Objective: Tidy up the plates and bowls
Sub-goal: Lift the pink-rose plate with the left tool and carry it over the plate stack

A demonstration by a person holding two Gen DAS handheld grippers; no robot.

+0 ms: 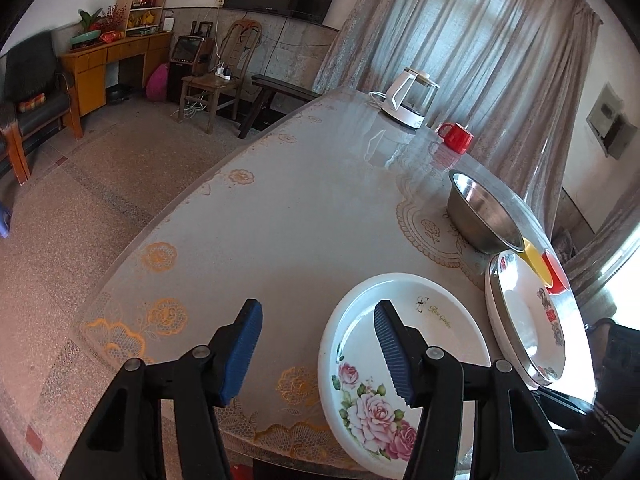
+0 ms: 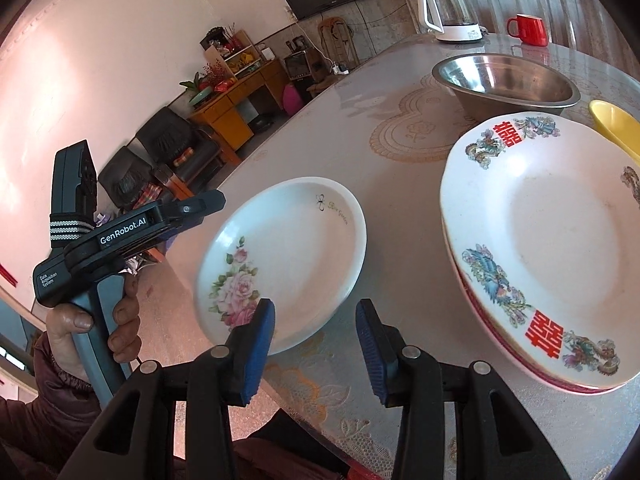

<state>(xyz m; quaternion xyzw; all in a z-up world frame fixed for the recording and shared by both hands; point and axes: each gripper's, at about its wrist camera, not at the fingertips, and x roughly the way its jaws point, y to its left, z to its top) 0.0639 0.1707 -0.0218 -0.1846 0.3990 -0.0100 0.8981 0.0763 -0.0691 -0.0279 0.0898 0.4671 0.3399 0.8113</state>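
Observation:
A white plate with pink roses [image 1: 424,340] [image 2: 288,252] lies on the table near the front edge. My left gripper [image 1: 318,354] is open above the plate's left rim, holding nothing. My right gripper [image 2: 316,350] is open and empty above the table, just right of the rose plate's near rim. A stack of plates with red characters and birds [image 2: 560,248] [image 1: 524,316] lies to the right. A steel bowl [image 2: 506,80] [image 1: 480,216] stands behind the stack. A yellow bowl [image 2: 616,124] [image 1: 536,258] and a red bowl [image 1: 556,274] sit beyond it.
A white electric kettle [image 1: 408,100] [image 2: 450,12] and a red mug [image 1: 456,136] [image 2: 528,30] stand at the table's far end. The table's left edge [image 1: 168,216] drops to the floor. Chairs, a wooden desk and curtains lie beyond.

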